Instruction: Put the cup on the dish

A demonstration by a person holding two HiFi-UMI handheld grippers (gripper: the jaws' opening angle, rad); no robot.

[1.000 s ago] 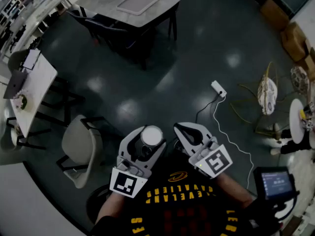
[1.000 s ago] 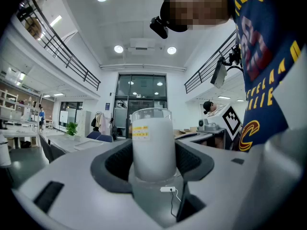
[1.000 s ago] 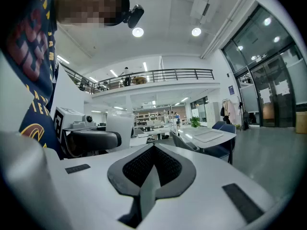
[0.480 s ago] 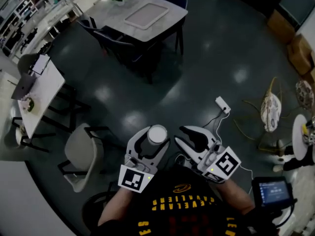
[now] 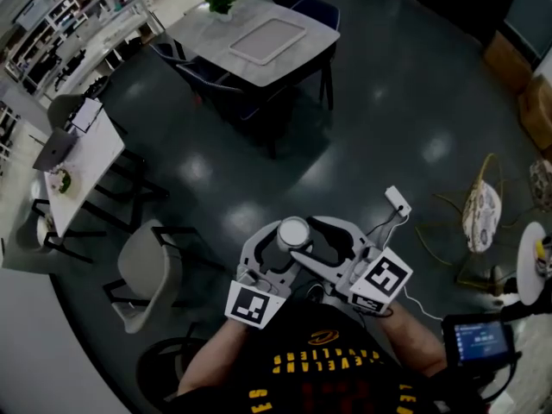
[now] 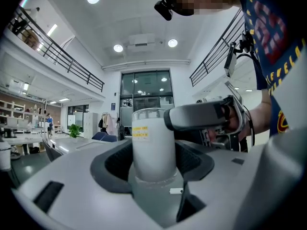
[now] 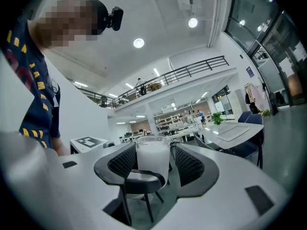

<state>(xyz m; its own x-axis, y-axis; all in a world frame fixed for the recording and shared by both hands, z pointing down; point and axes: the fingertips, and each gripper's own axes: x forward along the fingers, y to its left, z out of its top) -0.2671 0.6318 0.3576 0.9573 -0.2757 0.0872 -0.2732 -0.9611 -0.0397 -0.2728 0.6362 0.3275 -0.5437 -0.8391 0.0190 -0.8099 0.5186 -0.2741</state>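
Note:
A white cup [image 5: 293, 231] stands upright between the jaws of my left gripper [image 5: 287, 243], which is shut on its lower part. In the left gripper view the cup [image 6: 152, 143] fills the gap between the dark pads. My right gripper [image 5: 309, 240] reaches in from the right and crosses the left one. Its jaws are opening, and the cup [image 7: 153, 156] stands between them with a gap on each side. One right gripper finger [image 6: 196, 116] lies across the cup's upper right. Both grippers are held close to the person's chest, high above the floor.
A dining table [image 5: 207, 33] with a tray [image 5: 267, 40] and a plant stands far ahead, chairs around it. A long white table [image 5: 82, 158] and a grey chair [image 5: 142, 270] are at the left. A power strip [image 5: 397, 201], woven baskets and a white round disc [image 5: 530, 261] lie at the right.
My right gripper has swung left from beside the cup and opened, so its jaws now stand around the cup. The left gripper still holds the cup and has shifted slightly right.

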